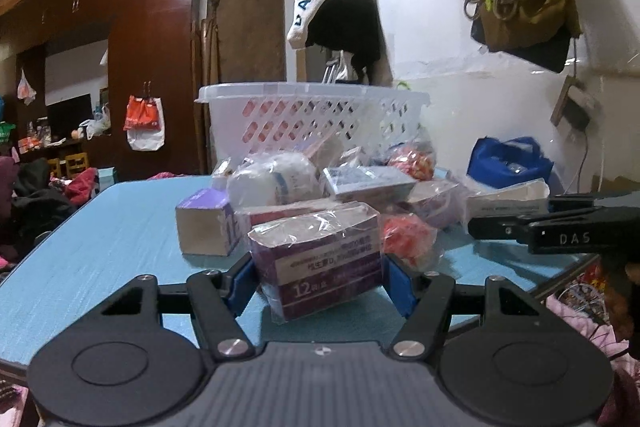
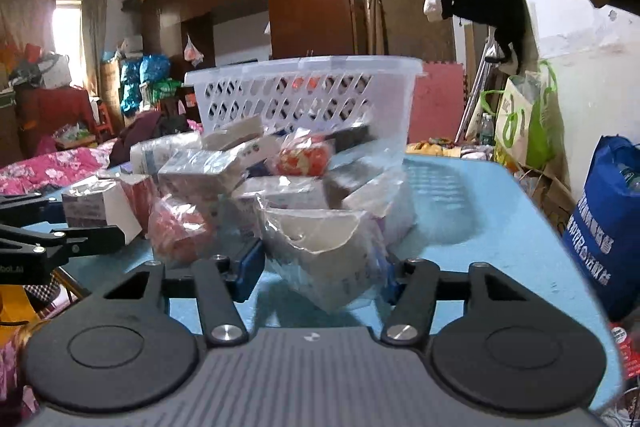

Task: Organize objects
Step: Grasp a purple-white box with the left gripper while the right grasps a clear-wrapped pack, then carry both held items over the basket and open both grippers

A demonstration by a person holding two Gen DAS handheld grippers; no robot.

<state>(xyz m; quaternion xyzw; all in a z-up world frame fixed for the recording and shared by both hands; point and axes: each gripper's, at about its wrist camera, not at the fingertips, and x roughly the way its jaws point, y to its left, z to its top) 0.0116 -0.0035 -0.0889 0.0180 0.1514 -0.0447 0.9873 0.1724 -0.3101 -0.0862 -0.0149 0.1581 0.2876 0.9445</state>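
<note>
Left gripper (image 1: 318,277) fingers squeeze purple wrapped box (image 1: 316,259) – lifted for white holey plastic basket (image 1: 312,115) at 12 o'clock. Right gripper (image 2: 322,269) fingers hug torn white bagged box (image 2: 320,251) on blue tabletop (image 2: 480,219).

We take the white basket (image 1: 312,115) as our landmark. Our left wrist view sits low over the blue table (image 1: 100,227), close to the wrapped boxes, facing the basket from its near left. Our right wrist view faces the same basket (image 2: 304,95) from its near right. Both share the basket, the pile before it and the hanging cap.
</note>
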